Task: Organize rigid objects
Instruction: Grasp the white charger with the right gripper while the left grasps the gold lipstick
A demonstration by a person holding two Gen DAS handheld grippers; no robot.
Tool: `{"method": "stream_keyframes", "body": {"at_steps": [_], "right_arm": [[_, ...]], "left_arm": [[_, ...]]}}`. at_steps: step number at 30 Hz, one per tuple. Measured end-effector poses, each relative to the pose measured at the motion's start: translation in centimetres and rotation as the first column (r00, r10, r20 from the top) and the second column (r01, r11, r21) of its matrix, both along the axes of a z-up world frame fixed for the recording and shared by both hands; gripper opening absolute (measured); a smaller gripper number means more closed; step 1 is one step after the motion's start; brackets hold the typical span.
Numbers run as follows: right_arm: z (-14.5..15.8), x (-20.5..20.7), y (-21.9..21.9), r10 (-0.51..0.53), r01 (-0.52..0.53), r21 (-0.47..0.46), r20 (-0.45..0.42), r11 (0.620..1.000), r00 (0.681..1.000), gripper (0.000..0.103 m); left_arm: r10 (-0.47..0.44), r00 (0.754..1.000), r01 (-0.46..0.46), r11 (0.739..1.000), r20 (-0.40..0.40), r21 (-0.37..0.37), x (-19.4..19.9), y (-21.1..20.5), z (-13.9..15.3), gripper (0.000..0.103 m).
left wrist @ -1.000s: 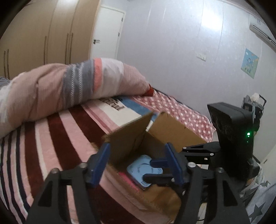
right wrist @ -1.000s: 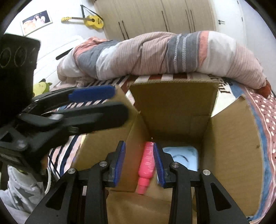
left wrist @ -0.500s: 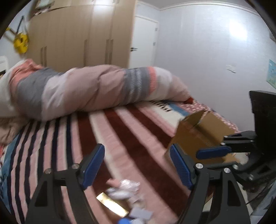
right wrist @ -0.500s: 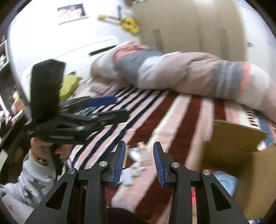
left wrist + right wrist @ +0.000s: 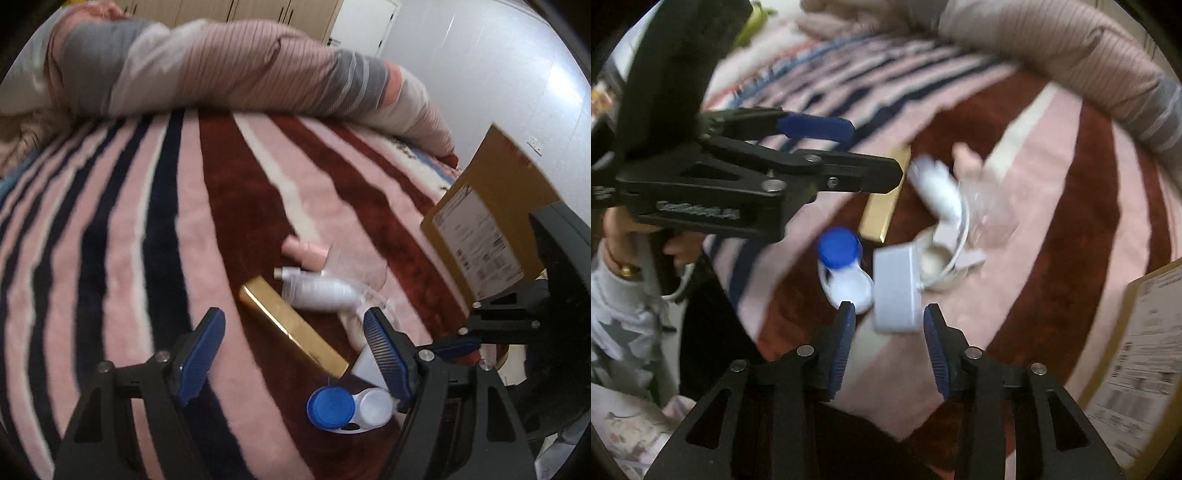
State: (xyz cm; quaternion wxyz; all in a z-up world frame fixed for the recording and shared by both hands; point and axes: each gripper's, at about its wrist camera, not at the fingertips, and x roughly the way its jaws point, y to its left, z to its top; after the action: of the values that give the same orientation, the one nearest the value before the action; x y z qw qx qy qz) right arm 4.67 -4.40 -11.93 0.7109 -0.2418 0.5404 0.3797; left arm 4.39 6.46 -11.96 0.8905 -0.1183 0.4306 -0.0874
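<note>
Location: striped blanket (image 5: 122, 229) on a bed, cardboard box (image 5: 491, 206) at the right edge of the spread.

Left gripper (image 5: 295, 354): jaws spread wide, nothing between them, poised above a gold bar-shaped box (image 5: 291, 321).

Right gripper (image 5: 888, 347): jaws parted, nothing held, lined up on a small grey-white block (image 5: 895, 290) lying just ahead of the fingertips.

Cluster of loose items, near the box but outside it: grey-white block, touching or nearly touching a lens case with one blue cap (image 5: 844, 267); white bottle (image 5: 938, 194); pink capped tube (image 5: 304, 254); crinkled clear wrapper (image 5: 988, 210); pale round item (image 5: 932, 260), too blurred to identify.

Handling, judged: block likely light, stiff, smooth-sided; flat long faces best taken squarely across the short width. Soft pile underneath likely to let it tip if pressed. Gold box probably glossy and slippery; mid-length grip advised. Bottle round, liable to roll.
</note>
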Motion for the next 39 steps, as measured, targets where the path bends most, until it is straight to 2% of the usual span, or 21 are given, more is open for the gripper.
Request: {"method": "stream_keyframes", "body": {"at_steps": [2, 3, 4, 5, 6, 7, 11, 16, 22, 25, 26, 28, 32, 39], "right_arm": [[-0.7, 0.5, 0.0, 0.011, -0.011, -0.006, -0.04, 1.0, 0.999, 0.034], [-0.5, 0.6, 0.0, 0.009, -0.008, 0.003, -0.023, 1.0, 1.0, 0.034], [-0.2, 0.7, -0.1, 0.003, -0.002, -0.004, 0.02, 1.0, 1.0, 0.034], [-0.3, 0.7, -0.2, 0.003, -0.002, -0.019, 0.037, 1.0, 0.999, 0.031], [-0.4, 0.8, -0.2, 0.007, -0.006, -0.021, 0.03, 1.0, 1.0, 0.022], [-0.6, 0.8, -0.4, 0.009, -0.008, -0.018, 0.011, 1.0, 1.0, 0.02], [0.2, 0.3, -1.5, -0.002, 0.002, -0.008, 0.02, 1.0, 1.0, 0.015], [0.7, 0.7, -2.7, -0.05, 0.051, -0.028, 0.034, 0.998, 0.998, 0.015], [-0.2, 1.3, -2.5, -0.072, 0.073, -0.036, 0.02, 0.997, 0.997, 0.02], [-0.9, 1.7, -1.7, -0.06, 0.06, -0.028, 0.006, 0.998, 0.998, 0.02], [-1.1, 1.9, -1.6, -0.058, 0.058, -0.027, 0.007, 0.998, 0.998, 0.02], [-1.2, 2.0, -1.4, -0.056, 0.057, -0.02, 0.021, 0.998, 0.998, 0.013], [-0.7, 2.0, -1.3, -0.06, 0.06, 0.007, 0.031, 0.998, 0.998, 0.008], [2.0, 1.4, -1.3, -0.075, 0.069, 0.087, 0.075, 0.994, 0.994, 0.008]], "left_arm": [[-0.01, 1.0, 0.009, 1.0, -0.018, -0.021, 0.3, -0.4, -0.9, 0.067], [-0.013, 1.0, 0.013, 1.0, -0.024, -0.027, 0.4, -0.7, -1.2, 0.064], [-0.014, 0.999, 0.013, 1.0, -0.035, -0.027, 0.6, -1.0, -1.5, 0.055], [-0.004, 0.999, 0.003, 1.0, -0.043, -0.015, 0.9, -1.2, -1.8, 0.047], [0.0, 0.999, 0.0, 1.0, -0.047, 0.007, 1.0, -1.4, -1.8, 0.044], [0.002, 0.999, 0.0, 1.0, -0.048, 0.031, 1.0, -1.6, -1.9, 0.038], [-0.012, 0.999, 0.014, 1.0, -0.053, 0.025, 0.7, -1.0, -1.5, 0.028], [0.0, 0.998, 0.003, 0.998, -0.058, 0.063, 0.3, -0.2, -0.9, 0.025], [-0.006, 0.997, 0.008, 0.999, -0.08, 0.036, 0.7, -0.9, -1.7, 0.026], [0.008, 0.997, -0.004, 0.999, -0.079, 0.05, 1.0, -1.4, -2.1, 0.027], [0.014, 0.997, -0.01, 0.998, -0.075, 0.054, 1.0, -1.3, -2.2, 0.027], [0.008, 0.997, -0.003, 0.998, -0.082, 0.057, 1.0, -1.3, -2.1, 0.024], [0.017, 0.997, -0.013, 0.998, -0.071, 0.063, 0.9, -1.1, -1.9, 0.016], [0.025, 0.999, -0.022, 0.994, -0.028, 0.111, 0.1, -0.4, 0.2, 0.015]]}}
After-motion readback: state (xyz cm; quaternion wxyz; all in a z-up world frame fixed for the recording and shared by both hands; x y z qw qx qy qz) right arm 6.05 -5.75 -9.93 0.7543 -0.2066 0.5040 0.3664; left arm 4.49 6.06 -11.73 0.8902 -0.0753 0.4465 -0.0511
